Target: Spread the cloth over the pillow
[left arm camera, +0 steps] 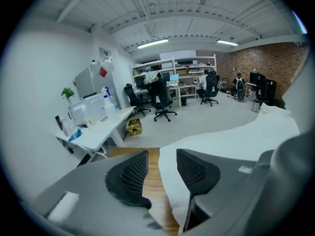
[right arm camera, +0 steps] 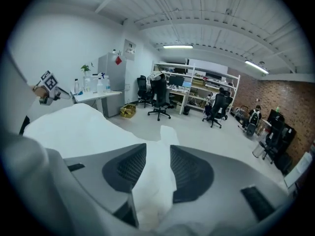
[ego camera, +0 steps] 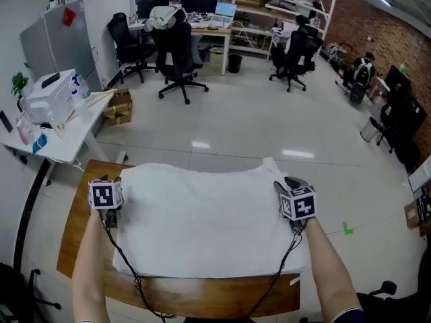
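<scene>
On the left I'm holding my left gripper [left arm camera: 160, 168] with its jaws well apart and gripping nothing. Bare wooden table [ego camera: 73, 229] is showing between them, and the left edge of the white cloth [ego camera: 202, 214] is running just under the right-hand jaw. The cloth is lying puffed across most of the table, leaving wood bare along the left and near edges. My right gripper [right arm camera: 158, 163] is pinching a bunched fold at the far right corner. Open floor [ego camera: 249, 123] is lying beyond.
</scene>
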Demonstrator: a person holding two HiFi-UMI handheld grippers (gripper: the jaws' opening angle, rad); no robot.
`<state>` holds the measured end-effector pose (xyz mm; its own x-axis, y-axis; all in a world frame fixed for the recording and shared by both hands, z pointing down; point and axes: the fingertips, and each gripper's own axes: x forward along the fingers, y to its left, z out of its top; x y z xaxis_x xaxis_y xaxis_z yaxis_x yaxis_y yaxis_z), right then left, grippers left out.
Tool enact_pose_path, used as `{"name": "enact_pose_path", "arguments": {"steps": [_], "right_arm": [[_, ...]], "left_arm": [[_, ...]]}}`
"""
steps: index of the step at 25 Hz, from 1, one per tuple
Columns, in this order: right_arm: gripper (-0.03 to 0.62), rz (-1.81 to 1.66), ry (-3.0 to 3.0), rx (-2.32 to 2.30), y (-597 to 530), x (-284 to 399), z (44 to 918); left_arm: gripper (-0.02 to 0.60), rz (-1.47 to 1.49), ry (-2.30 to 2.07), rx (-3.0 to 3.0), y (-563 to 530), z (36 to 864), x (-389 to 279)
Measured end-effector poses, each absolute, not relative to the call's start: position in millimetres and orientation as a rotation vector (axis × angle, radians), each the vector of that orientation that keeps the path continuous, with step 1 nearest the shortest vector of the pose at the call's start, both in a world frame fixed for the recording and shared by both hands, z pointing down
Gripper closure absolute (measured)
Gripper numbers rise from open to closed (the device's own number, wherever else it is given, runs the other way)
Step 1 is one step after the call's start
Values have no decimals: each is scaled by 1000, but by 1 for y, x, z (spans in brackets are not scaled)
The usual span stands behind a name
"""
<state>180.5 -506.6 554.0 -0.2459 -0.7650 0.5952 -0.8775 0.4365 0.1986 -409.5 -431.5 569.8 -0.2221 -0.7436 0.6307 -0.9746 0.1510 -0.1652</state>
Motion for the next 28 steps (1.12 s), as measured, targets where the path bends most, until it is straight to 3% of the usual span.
{"name": "enact_pose_path", "arguments": {"steps": [6, 7, 8, 18, 28], "right_arm": [[438, 225, -1904, 1361, -522, 199, 588], [533, 234, -1895, 1361, -522, 203, 590], [573, 243, -1902, 1361, -522, 206, 591], [572, 309, -1883, 1571, -549, 277, 566], [556, 684, -1765, 1631, -543, 331, 663]], "left_arm": [[394, 782, -2042, 1867, -442, 525, -354], [394, 786, -2040, 1904, -444, 519, -344], [394, 795, -2033, 1936, -446, 515, -336], [407, 838, -1886, 2126, -450, 506, -250], [423, 970, -1683, 2256, -427, 523, -167]]}}
